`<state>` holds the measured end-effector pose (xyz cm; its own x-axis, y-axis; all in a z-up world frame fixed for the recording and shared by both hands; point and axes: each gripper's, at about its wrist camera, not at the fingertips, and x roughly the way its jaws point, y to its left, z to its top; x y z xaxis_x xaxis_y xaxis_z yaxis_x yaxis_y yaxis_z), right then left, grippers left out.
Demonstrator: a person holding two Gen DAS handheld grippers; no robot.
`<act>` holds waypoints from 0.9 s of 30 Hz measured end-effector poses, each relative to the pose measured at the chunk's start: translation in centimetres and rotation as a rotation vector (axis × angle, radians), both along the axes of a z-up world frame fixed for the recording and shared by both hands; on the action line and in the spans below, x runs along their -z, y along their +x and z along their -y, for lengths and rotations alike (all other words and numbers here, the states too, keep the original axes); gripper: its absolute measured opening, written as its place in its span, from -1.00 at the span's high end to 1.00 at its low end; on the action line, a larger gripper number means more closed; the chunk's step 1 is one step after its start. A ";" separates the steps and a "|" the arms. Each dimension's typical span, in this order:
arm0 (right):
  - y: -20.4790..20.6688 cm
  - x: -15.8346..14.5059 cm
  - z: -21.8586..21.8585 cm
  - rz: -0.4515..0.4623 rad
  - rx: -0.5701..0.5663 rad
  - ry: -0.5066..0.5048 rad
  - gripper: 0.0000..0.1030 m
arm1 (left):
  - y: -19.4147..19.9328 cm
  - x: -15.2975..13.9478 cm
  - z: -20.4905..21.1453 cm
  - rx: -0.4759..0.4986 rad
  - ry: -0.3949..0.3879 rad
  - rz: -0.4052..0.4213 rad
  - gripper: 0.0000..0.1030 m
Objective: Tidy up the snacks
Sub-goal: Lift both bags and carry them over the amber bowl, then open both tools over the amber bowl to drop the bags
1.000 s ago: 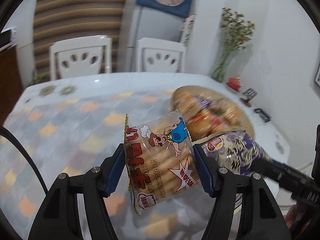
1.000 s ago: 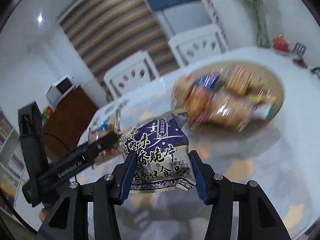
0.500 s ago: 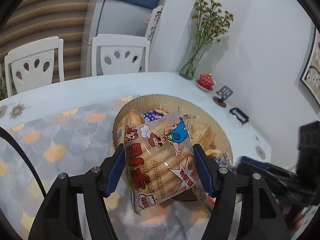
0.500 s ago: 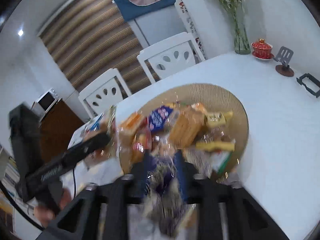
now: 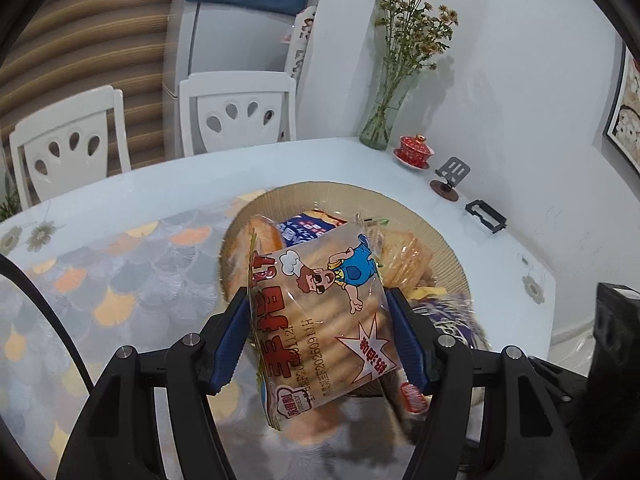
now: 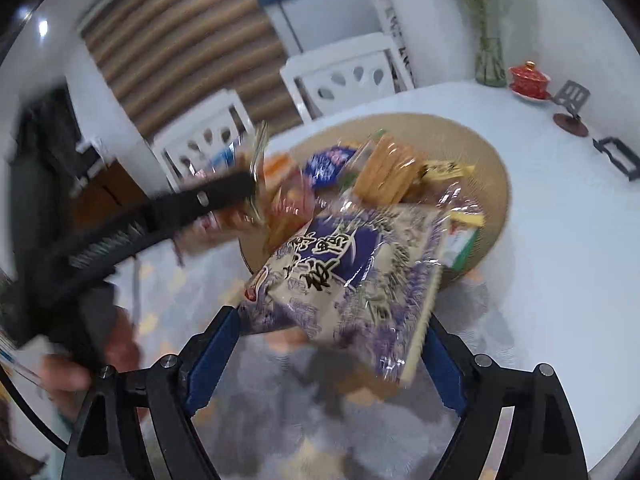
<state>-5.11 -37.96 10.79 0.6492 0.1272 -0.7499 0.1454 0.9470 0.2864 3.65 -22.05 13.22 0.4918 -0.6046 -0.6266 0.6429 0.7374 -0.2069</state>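
A clear cookie packet [image 5: 320,312] shows red lettering, a cartoon chef in blue overalls and a white starburst with red print, set between the royal-blue pads [image 5: 230,340] on black arms. Over on the other side there's a purple-and-white snack bag [image 6: 344,280] with dark characters, blurred, above a tan woven tray [image 6: 496,176] full of orange, yellow and blue wrappers. The tablecloth [image 5: 120,272] runs a fan-scale pattern in grey, orange and yellow, with a red lidded cup [image 5: 414,150] beyond and brown-and-beige striped blinds [image 5: 100,40] behind white chairs [image 5: 236,108].

My biscuit packet [image 5: 320,312] hangs before the snack tray [image 5: 444,240]; vase [image 5: 376,128] at one o'clock, apparently behind it.
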 end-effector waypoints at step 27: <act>7.7 -8.2 10.4 0.205 0.215 0.004 -0.16 | 3.3 -3.0 4.9 0.047 -0.021 0.049 -0.27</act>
<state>2.62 -48.40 18.96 0.7993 -0.0273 -0.6003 0.2813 0.8997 0.3338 6.97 -27.00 16.22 0.4919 -0.6405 -0.5897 0.6868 0.7018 -0.1892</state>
